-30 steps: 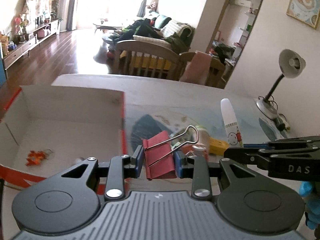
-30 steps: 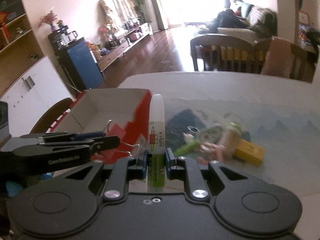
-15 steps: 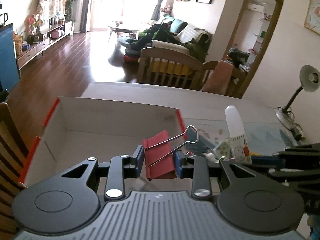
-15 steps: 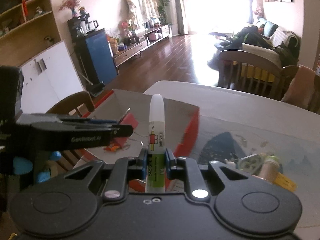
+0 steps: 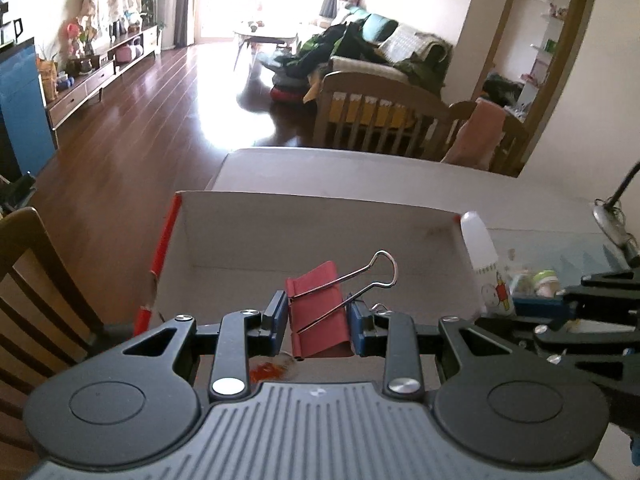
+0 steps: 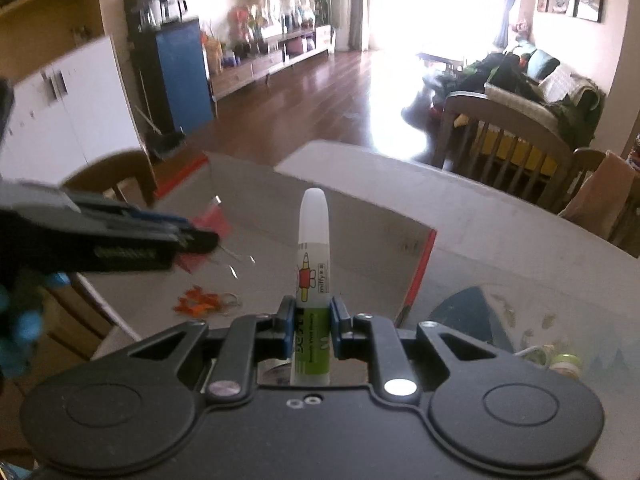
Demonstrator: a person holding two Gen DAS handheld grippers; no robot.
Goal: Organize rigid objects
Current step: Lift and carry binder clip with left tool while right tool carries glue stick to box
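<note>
My left gripper [image 5: 318,320] is shut on a red binder clip [image 5: 318,312] with silver wire handles and holds it above the open white cardboard box with red edges [image 5: 320,236]. My right gripper [image 6: 312,330] is shut on a white and green glue tube [image 6: 313,264], upright, over the box's right side [image 6: 360,216]. The tube also shows in the left wrist view [image 5: 486,268]. The left gripper and clip show blurred in the right wrist view [image 6: 120,236]. A small orange item with a ring [image 6: 204,302] lies on the box floor.
Several small items [image 5: 536,280] lie on the glass-topped table right of the box, also in the right wrist view [image 6: 556,356]. A desk lamp base [image 5: 612,220] stands at far right. Wooden chairs [image 5: 40,288] stand around the table.
Both grippers have moved left from the table's pile to above the box, each still holding its object.
</note>
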